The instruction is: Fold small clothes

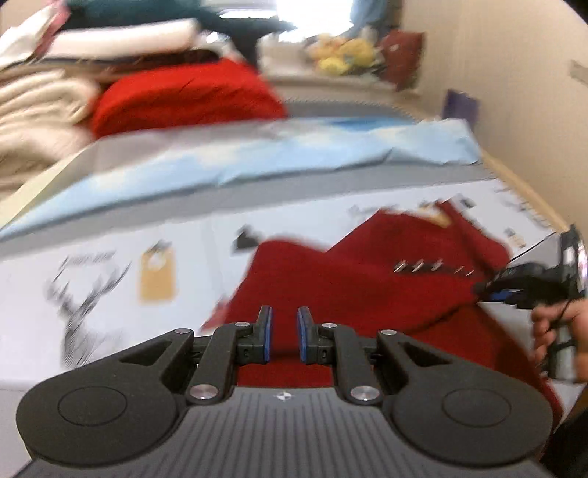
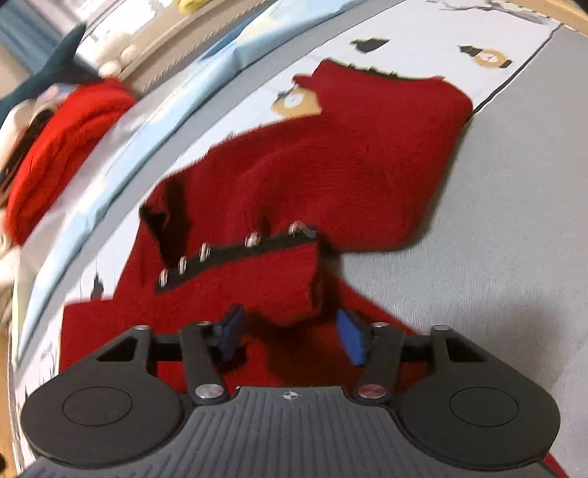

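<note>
Red fleece garment (image 2: 312, 176) spread on bed sheet (image 2: 496, 220), snap placket at centre. Right gripper (image 2: 290, 332) gapped, straddling hem fold, unclamped. Left gripper (image 1: 284, 331) narrow, empty, at six o'clock, likely repositioning.

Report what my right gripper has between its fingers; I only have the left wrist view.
Observer: The right gripper is open. The lower edge of a folded flap of the red garment lies between its fingers, and they are not pinching it.
Operator: Say what the garment's right side rests on.
Observer: It runs off the printed sheet onto the plain grey cover.
</note>
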`<action>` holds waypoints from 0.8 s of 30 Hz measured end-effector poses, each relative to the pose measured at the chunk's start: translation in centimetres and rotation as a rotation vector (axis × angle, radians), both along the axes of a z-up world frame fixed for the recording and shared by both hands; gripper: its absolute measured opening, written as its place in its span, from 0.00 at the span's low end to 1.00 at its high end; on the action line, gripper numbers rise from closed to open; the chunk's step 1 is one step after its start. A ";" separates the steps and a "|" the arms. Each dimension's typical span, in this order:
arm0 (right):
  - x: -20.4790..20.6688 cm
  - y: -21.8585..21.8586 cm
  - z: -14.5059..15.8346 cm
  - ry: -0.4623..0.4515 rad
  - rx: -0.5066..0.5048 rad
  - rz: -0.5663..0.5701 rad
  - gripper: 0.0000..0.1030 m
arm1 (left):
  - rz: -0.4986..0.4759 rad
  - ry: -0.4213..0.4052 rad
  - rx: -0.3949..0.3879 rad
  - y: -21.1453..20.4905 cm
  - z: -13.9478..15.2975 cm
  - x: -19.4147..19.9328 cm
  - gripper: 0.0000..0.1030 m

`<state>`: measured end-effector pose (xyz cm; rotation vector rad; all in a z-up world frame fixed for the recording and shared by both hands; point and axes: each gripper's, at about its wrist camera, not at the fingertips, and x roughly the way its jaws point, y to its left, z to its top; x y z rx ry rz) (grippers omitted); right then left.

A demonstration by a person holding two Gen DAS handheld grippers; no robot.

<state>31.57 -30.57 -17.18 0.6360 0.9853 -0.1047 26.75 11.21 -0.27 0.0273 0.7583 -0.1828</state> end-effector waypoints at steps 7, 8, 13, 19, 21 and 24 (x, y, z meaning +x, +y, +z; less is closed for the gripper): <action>-0.5 3.2 6.5 -0.408 -0.055 0.218 0.09 | -0.095 -0.015 -0.097 -5.8 -3.3 2.6 0.20; -0.8 3.4 7.5 -0.482 -0.009 0.255 0.09 | -0.146 -0.027 -0.109 -7.0 -3.6 3.0 0.24; -1.0 3.9 9.1 -0.599 0.236 0.390 0.09 | -0.238 -0.072 -0.138 -10.6 -4.7 3.9 0.32; 0.4 5.3 9.1 -0.578 0.275 0.491 0.09 | -0.245 -0.088 -0.159 -12.1 -6.0 5.3 0.33; 0.8 5.8 9.0 -0.574 0.296 0.529 0.09 | -0.227 -0.088 -0.158 -11.7 -6.3 5.7 0.23; 0.9 6.4 9.3 -0.589 0.331 0.595 0.09 | -0.222 -0.063 -0.146 -10.7 -6.0 6.4 0.09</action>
